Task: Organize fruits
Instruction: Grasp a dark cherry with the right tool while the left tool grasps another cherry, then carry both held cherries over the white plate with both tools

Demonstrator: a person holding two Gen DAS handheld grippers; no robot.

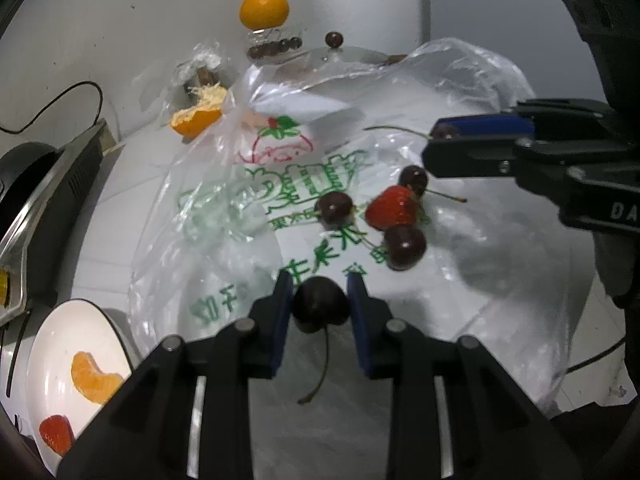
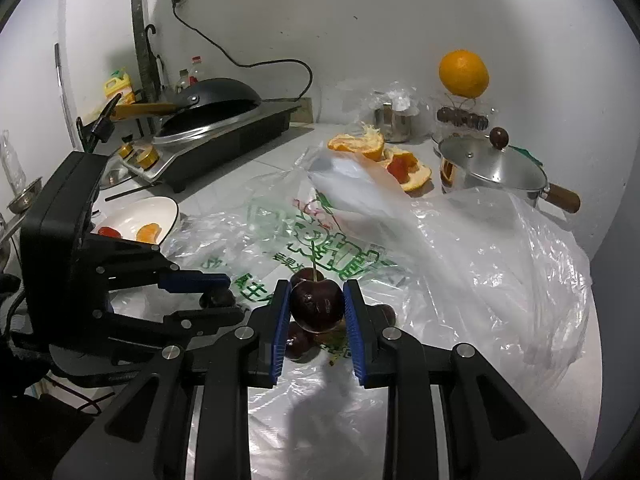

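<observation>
A white tiled counter (image 2: pixel 256 168) against a white wall carries a spread plastic bag (image 1: pixel 248 216) printed in green. The left gripper (image 1: pixel 320 300) pinches a dark cherry (image 1: pixel 320 304) over the bag's near edge, and the right gripper (image 2: pixel 316 306) clamps another cherry (image 2: pixel 317 306) above the bag's middle, where a strawberry (image 1: pixel 390 208) lies touching three loose cherries (image 1: pixel 335 208). A white plate (image 1: pixel 52 344) at the bag's left edge holds an orange segment (image 1: pixel 94 378) and a second strawberry (image 1: pixel 56 434).
</observation>
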